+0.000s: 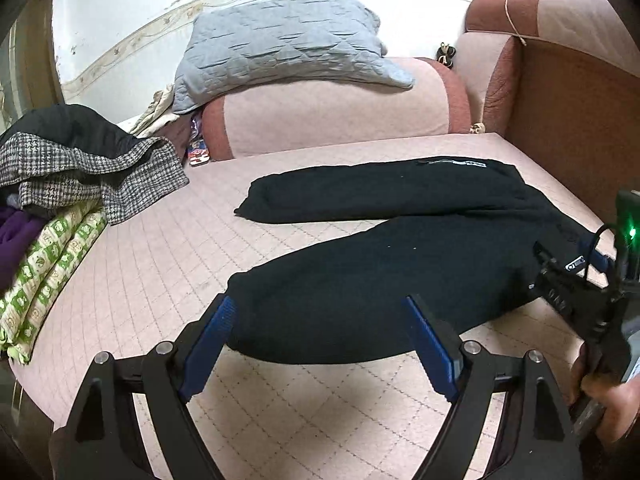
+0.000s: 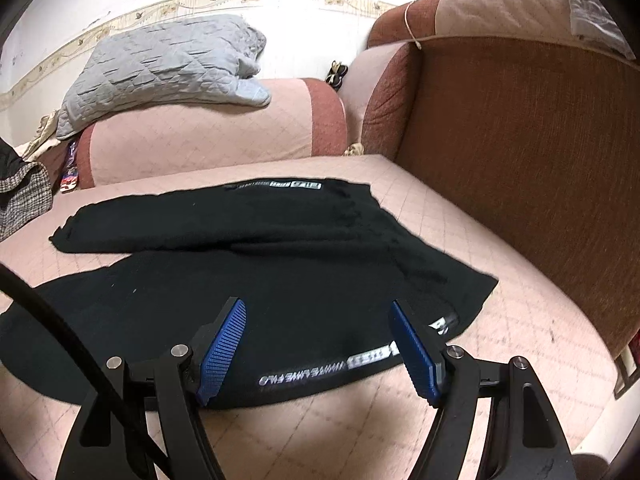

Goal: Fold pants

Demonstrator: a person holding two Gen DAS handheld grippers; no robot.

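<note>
Above the pink quilted sofa seat, the left gripper and the right gripper both hang with blue pads spread wide and nothing between them, over black pants lying flat with legs apart, a grey pillow on the armrest beyond.

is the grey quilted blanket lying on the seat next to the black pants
No, the grey quilted blanket is draped over the sofa's armrest, well behind the black pants spread on the seat.
</note>
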